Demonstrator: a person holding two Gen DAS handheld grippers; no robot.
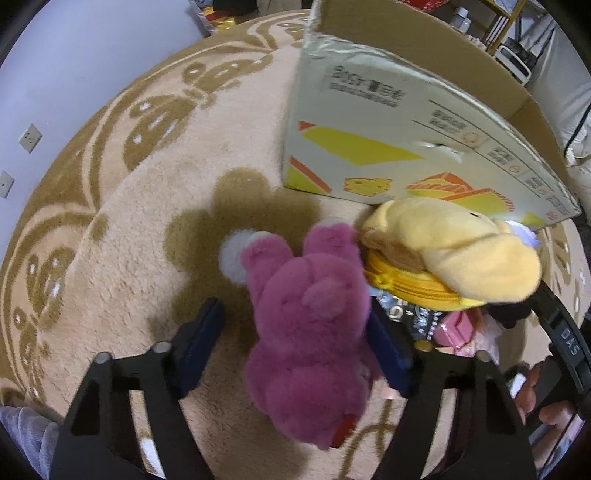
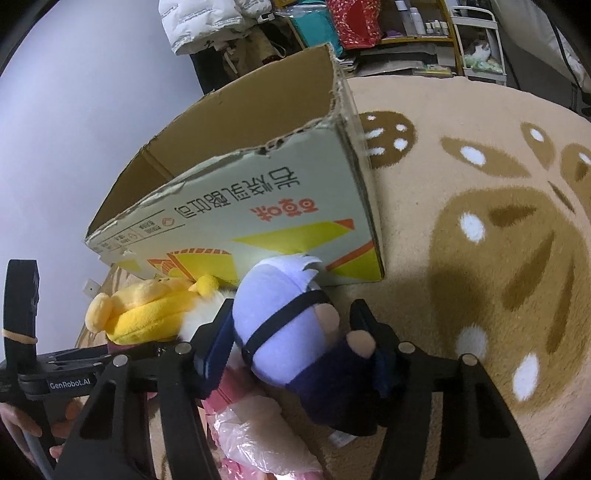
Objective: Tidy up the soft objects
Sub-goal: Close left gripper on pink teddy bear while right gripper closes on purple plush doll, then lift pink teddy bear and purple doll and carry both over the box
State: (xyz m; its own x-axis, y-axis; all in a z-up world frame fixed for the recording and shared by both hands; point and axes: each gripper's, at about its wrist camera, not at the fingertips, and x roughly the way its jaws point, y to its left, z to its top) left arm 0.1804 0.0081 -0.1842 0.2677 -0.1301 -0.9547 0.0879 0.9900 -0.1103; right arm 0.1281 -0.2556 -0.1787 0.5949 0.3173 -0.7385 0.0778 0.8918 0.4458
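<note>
A pink plush bear [image 1: 310, 317] lies on the beige rug between the fingers of my left gripper [image 1: 295, 332]; the jaws stand wide, the right pad touches it, the left pad is apart. A yellow plush [image 1: 454, 247] lies beside it, against the open cardboard box [image 1: 369, 140]. My right gripper [image 2: 291, 343] straddles a lilac-headed doll with a black blindfold and dark blue body [image 2: 284, 325]; its pads sit at the doll's sides. The yellow plush [image 2: 147, 310] and the box [image 2: 258, 206] also show in the right wrist view.
A patterned beige and brown rug [image 1: 147, 221] covers the floor. Pink packets and a plastic bag [image 2: 258, 435] lie under the doll. The other hand-held gripper [image 2: 22, 332] shows at left. Shelves and clutter [image 2: 424, 33] stand behind the box.
</note>
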